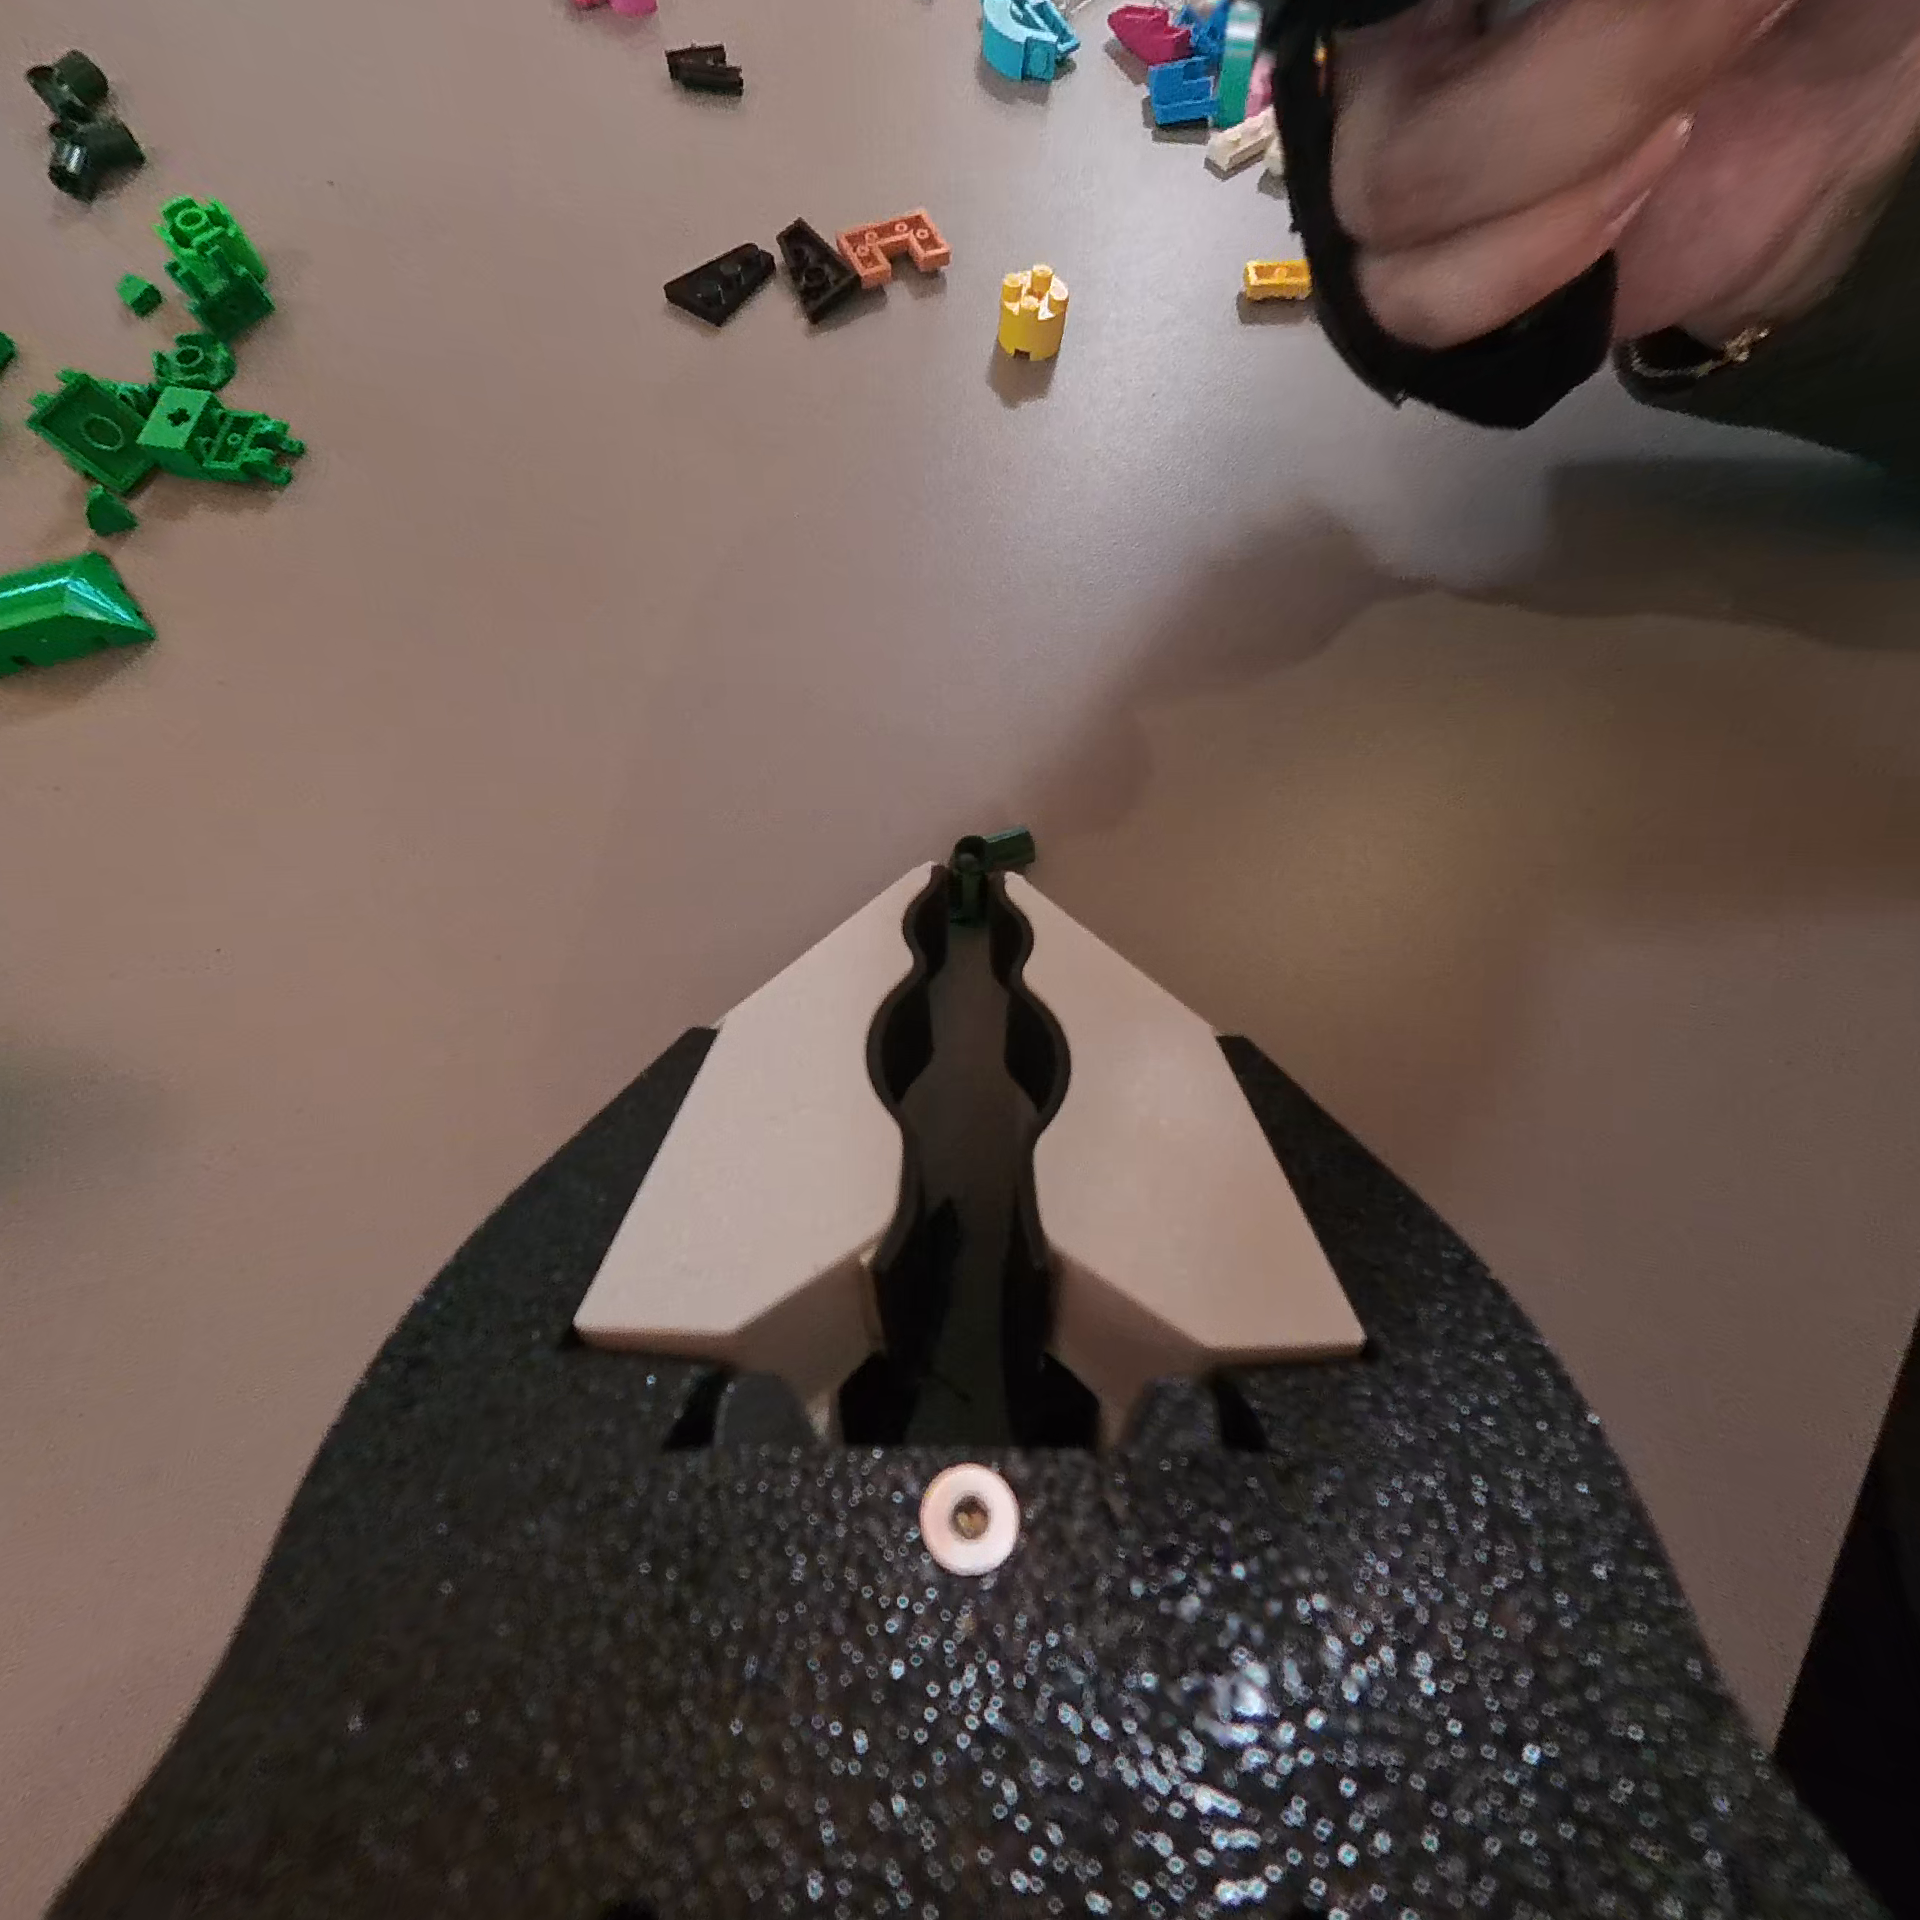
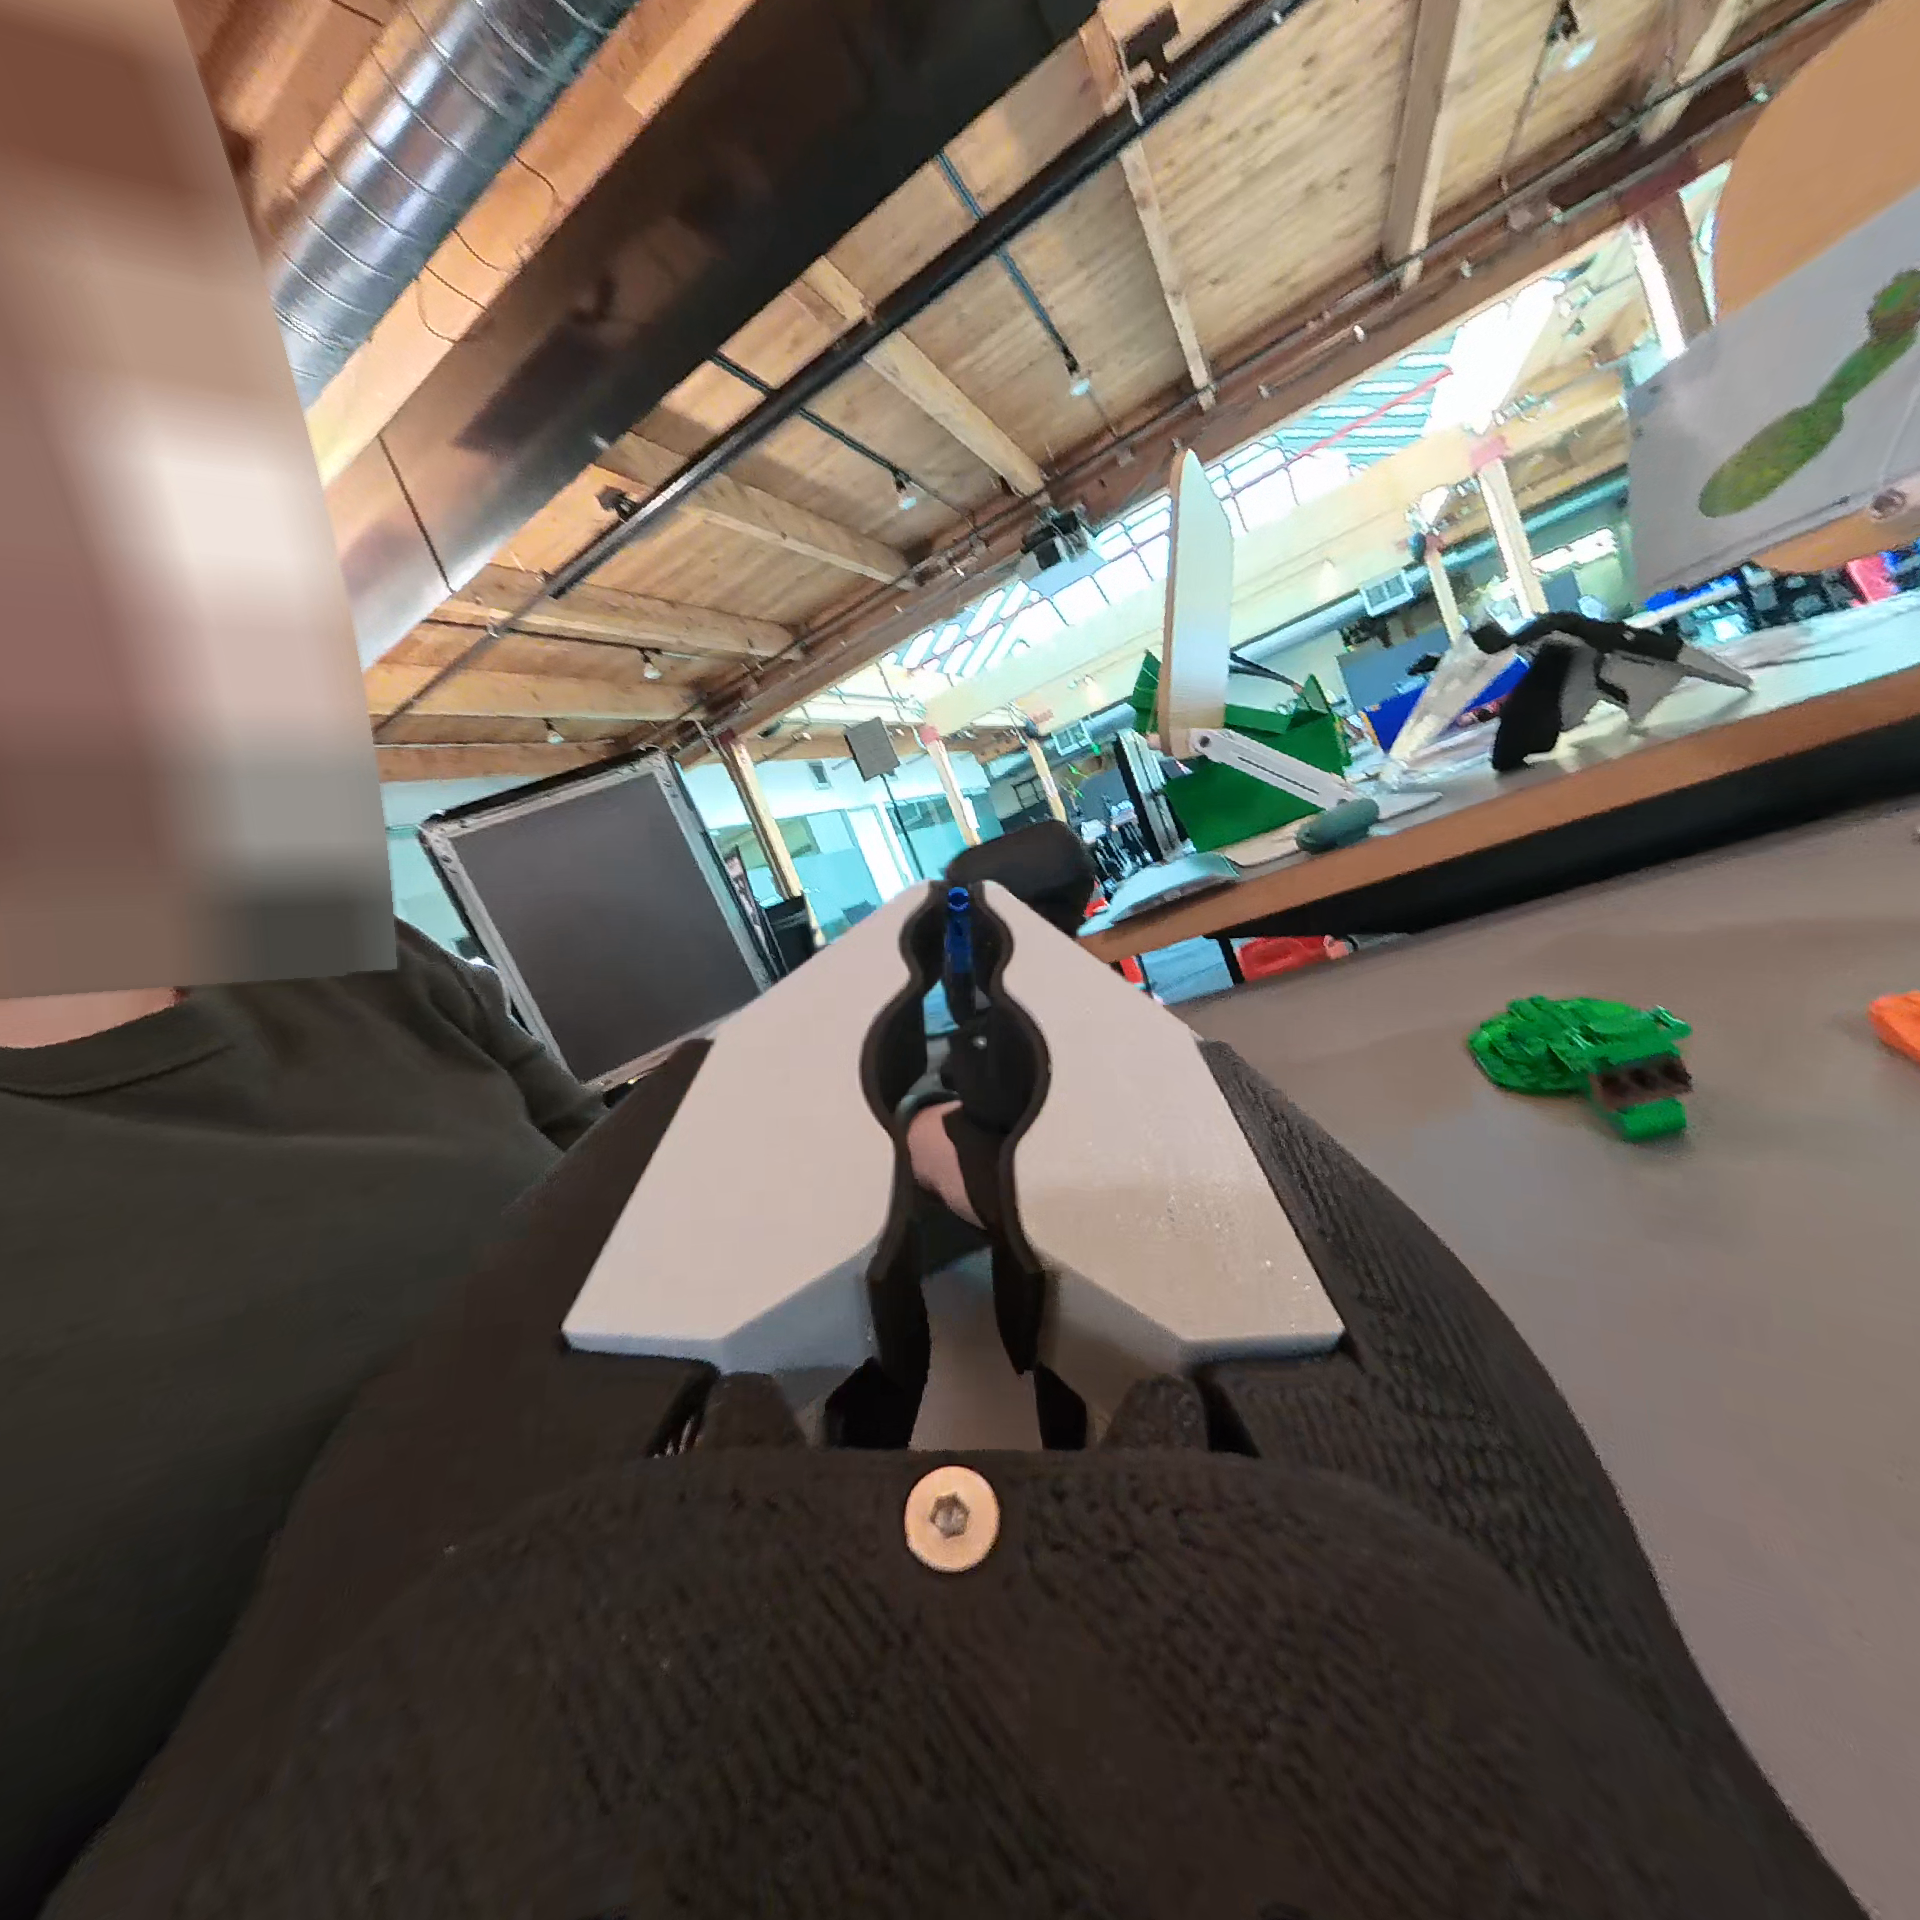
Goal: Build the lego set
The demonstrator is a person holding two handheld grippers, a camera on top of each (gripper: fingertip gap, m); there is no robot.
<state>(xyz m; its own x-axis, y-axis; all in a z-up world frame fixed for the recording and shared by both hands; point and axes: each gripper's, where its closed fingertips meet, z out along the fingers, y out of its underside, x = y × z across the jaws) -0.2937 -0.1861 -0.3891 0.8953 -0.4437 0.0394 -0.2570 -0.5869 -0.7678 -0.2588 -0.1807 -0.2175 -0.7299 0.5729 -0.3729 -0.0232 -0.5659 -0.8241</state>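
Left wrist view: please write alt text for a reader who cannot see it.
The left gripper pinches a small dark green piece above a grey table. Loose green bricks, black wedges and a yellow round brick lie beyond.

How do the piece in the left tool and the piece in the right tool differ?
The small dark green clip piece in the left tool has a crosswise head; the thin blue pin in the right tool is straight. The left tool faces the table, the right faces upward. Both are pinched at the tips.
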